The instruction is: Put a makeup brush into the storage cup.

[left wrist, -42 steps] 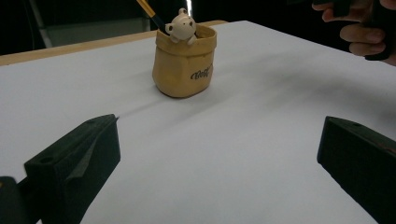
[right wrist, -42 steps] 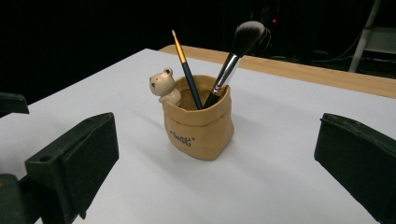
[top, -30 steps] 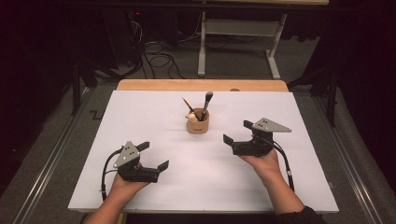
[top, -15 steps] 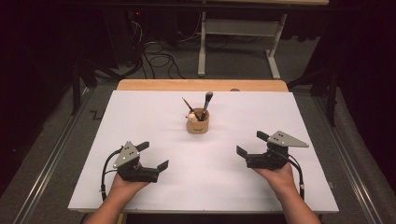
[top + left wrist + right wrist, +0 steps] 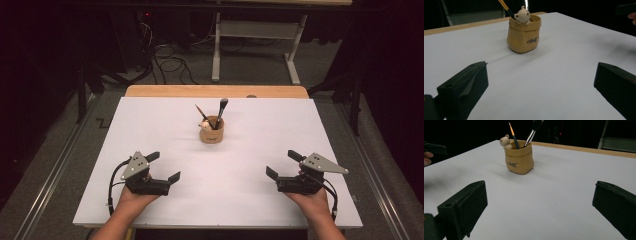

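The little tan pot [image 5: 212, 131] sits mid-table on the white sheet [image 5: 150, 120], well apart from both grippers and roughly between them, farther back. Left gripper [image 5: 163, 167] and right gripper [image 5: 281, 164] both rest near the front edge, jaws spread wide, holding nothing. The right gripper view shows both brushes — a thin orange one [image 5: 513, 135] and a fluffy makeup brush [image 5: 533, 132] — while the left gripper view shows the bear [image 5: 522, 15] face-on.
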Motion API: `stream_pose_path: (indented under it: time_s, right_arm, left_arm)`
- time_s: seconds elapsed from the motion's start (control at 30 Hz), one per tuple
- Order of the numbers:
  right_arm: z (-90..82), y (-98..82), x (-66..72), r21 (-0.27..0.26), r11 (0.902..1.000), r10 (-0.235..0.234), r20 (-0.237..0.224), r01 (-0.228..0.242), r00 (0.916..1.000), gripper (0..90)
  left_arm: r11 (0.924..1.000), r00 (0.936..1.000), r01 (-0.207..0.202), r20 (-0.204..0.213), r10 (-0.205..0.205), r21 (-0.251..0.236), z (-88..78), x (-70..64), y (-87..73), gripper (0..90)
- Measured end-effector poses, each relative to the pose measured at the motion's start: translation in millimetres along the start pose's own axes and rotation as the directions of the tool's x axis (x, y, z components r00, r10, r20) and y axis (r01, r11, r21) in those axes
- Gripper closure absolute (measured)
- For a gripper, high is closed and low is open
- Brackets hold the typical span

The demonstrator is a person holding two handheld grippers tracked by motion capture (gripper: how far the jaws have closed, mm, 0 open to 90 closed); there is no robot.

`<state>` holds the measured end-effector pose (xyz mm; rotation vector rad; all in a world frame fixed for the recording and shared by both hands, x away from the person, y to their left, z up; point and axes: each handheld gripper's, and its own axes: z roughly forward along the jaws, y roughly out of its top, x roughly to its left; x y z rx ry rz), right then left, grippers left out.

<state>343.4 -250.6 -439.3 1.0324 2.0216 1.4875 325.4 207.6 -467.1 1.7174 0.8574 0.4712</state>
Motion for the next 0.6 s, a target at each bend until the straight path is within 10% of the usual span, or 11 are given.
stream_pose_path:
  time_s: [0.6]
  right_arm:
    - [3.2,-3.2,0.7,0.001,1.0,0.006,0.0,-0.006,1.0,0.2]
  left_arm:
    - [1.0,1.0,0.003,0.006,-0.003,0.002,0.6,0.1,0.3,0.3]
